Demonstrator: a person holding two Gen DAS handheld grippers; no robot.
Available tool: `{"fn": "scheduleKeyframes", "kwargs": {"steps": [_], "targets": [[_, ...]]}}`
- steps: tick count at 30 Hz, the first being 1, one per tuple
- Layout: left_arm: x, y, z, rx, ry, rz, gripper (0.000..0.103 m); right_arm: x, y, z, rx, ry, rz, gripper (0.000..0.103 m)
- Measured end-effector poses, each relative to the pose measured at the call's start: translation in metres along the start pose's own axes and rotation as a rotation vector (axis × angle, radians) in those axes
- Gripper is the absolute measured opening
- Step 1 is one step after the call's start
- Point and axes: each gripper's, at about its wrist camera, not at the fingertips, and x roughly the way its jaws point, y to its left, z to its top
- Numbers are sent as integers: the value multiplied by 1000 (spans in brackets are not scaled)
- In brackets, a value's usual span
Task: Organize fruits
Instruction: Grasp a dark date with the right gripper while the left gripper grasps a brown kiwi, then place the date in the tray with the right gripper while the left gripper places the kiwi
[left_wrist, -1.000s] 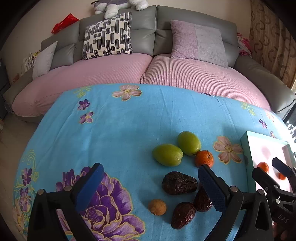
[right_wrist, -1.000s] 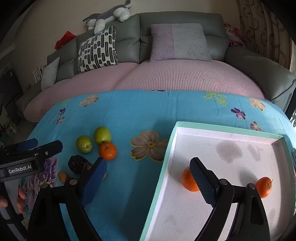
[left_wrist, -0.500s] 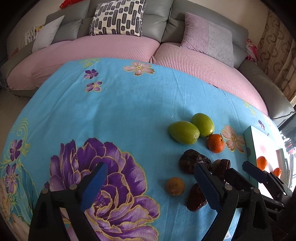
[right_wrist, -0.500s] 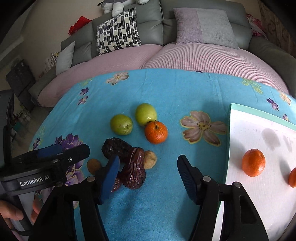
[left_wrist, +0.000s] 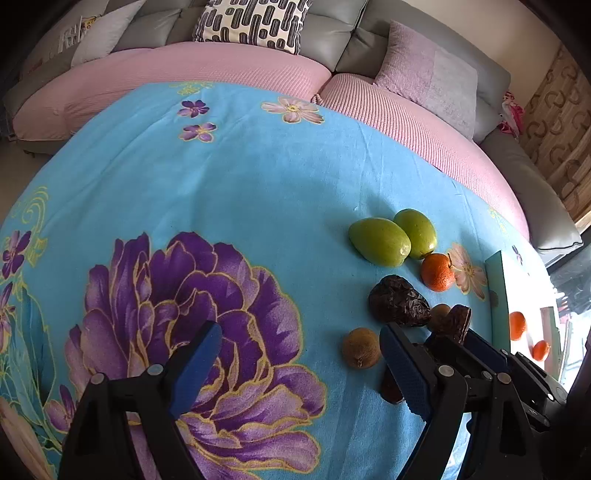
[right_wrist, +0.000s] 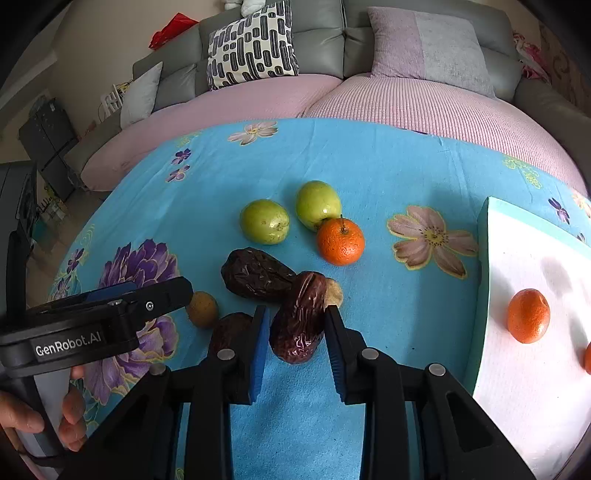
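On the blue flowered cloth lie two green fruits (right_wrist: 264, 221) (right_wrist: 317, 205), a tangerine (right_wrist: 340, 242), dark wrinkled dates (right_wrist: 255, 273) (right_wrist: 229, 330) and two small brown fruits (right_wrist: 202, 308) (right_wrist: 334, 291). My right gripper (right_wrist: 295, 319) is shut on one tilted date (right_wrist: 299, 332), a pad against each side. My left gripper (left_wrist: 301, 328) is open over the purple flower print, left of the pile, with nothing between its fingers. A small brown fruit (left_wrist: 360, 349) lies just beyond its right finger. The white tray (right_wrist: 484, 280) at the right holds two tangerines (right_wrist: 528, 315) (right_wrist: 587, 358).
A grey sofa (right_wrist: 325, 33) with pink seat covers and several cushions curves behind the table. The tray's teal rim (left_wrist: 496, 295) stands up at the table's right end. A hand (right_wrist: 70, 413) holds the left gripper's handle at the lower left.
My right gripper swung left from over the tray to the fruit pile and closed on a date. My left gripper drifted left, over the purple flower, and stayed open.
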Motion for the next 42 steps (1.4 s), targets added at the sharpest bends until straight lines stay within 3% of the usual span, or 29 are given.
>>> {"fn": "scheduleKeyframes", "kwargs": {"steps": [2, 4, 6, 9, 13, 16, 26, 33, 42], "targets": [[1, -2, 1, 7, 2, -10, 88, -4, -1, 1, -8, -15, -10, 32], [3, -7, 1, 17, 10, -23, 78, -8, -9, 1, 13, -25, -27, 32], [6, -12, 0, 31, 24, -31, 76, -10, -19, 1, 40, -27, -48, 32], [10, -19, -2, 57, 42, -52, 56, -14, -33, 0, 69, -28, -66, 32], [12, -28, -5, 79, 49, -80, 36, -19, -42, 0, 83, -38, -74, 32], [14, -35, -6, 103, 58, -89, 29, -22, -46, 1, 86, -47, -75, 32], [-11, -56, -7, 158, -28, -121, 27, -51, -76, 1, 152, -114, -123, 32], [-31, -118, -21, 332, -77, -216, 27, -84, -127, -10, 272, -142, -246, 32], [-27, -200, -62, 568, -54, -304, 27, -109, -174, -28, 392, -149, -355, 32]]}}
